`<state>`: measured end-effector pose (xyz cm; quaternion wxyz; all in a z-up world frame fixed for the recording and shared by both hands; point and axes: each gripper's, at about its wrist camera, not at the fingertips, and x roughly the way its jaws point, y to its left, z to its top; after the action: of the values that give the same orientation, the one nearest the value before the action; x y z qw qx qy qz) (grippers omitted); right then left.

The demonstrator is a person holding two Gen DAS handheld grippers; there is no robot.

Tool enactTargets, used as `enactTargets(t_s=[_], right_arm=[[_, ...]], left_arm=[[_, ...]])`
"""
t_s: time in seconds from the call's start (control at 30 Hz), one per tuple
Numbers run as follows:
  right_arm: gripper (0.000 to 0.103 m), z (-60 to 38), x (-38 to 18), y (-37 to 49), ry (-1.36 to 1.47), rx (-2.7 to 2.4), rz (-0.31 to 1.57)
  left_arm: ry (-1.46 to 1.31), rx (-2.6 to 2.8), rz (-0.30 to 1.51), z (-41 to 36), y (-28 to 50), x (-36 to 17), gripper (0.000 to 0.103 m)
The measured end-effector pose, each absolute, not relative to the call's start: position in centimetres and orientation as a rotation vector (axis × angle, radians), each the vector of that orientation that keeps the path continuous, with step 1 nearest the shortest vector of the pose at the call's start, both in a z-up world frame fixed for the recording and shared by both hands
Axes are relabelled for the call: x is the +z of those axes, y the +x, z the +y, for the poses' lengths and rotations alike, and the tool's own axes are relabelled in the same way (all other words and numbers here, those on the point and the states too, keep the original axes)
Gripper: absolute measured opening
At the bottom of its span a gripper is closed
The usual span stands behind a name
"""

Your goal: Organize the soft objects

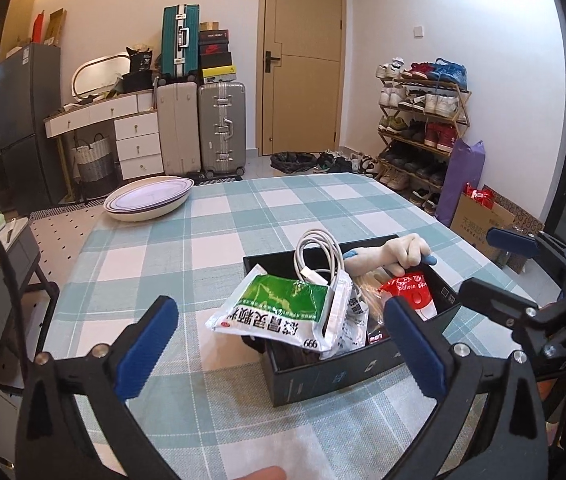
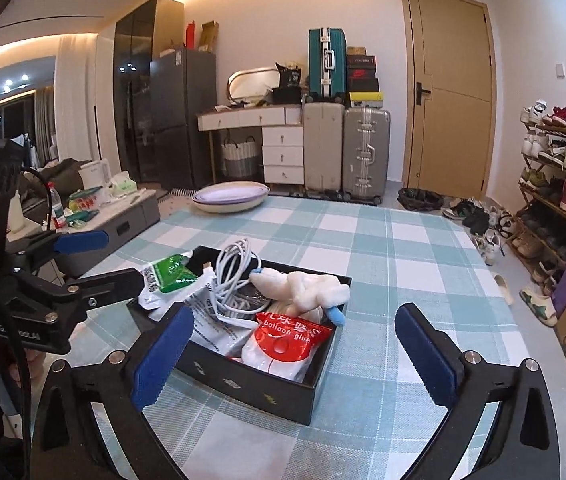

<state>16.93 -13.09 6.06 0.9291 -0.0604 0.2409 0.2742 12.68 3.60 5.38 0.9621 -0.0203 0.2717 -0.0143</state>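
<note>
A black open box (image 1: 323, 376) (image 2: 243, 384) stands on the checked tablecloth (image 1: 243, 216). It holds a green and white packet (image 1: 279, 308) (image 2: 167, 276) that hangs over its rim, a coiled white cable (image 1: 319, 256) (image 2: 235, 268), a white plush toy (image 1: 399, 254) (image 2: 307, 288) and a red and white balloon glue pack (image 1: 411, 292) (image 2: 283, 344). My left gripper (image 1: 281, 346) (image 2: 99, 260) is open just short of the box's near left corner. My right gripper (image 2: 295, 356) (image 1: 499, 268) is open at the box's right side. Neither pad touches anything.
Stacked shallow bowls (image 1: 149, 200) (image 2: 231, 198) sit at the table's far left corner. Beyond the table are suitcases (image 1: 221, 128), a white drawer unit (image 1: 139, 140) and a shoe rack (image 1: 419, 124). A cardboard box (image 1: 479, 220) stands on the floor to the right.
</note>
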Motion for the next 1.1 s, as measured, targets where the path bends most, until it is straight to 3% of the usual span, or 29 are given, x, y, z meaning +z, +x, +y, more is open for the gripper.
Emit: enactTargets(t_s=[1.1], right_arm=[[0.102, -13.5, 3.8, 14.1, -0.114, 0.620, 0.449]], left_arm=[[-0.070, 0.098, 0.499, 4.4, 9.5, 1.7, 0.103]])
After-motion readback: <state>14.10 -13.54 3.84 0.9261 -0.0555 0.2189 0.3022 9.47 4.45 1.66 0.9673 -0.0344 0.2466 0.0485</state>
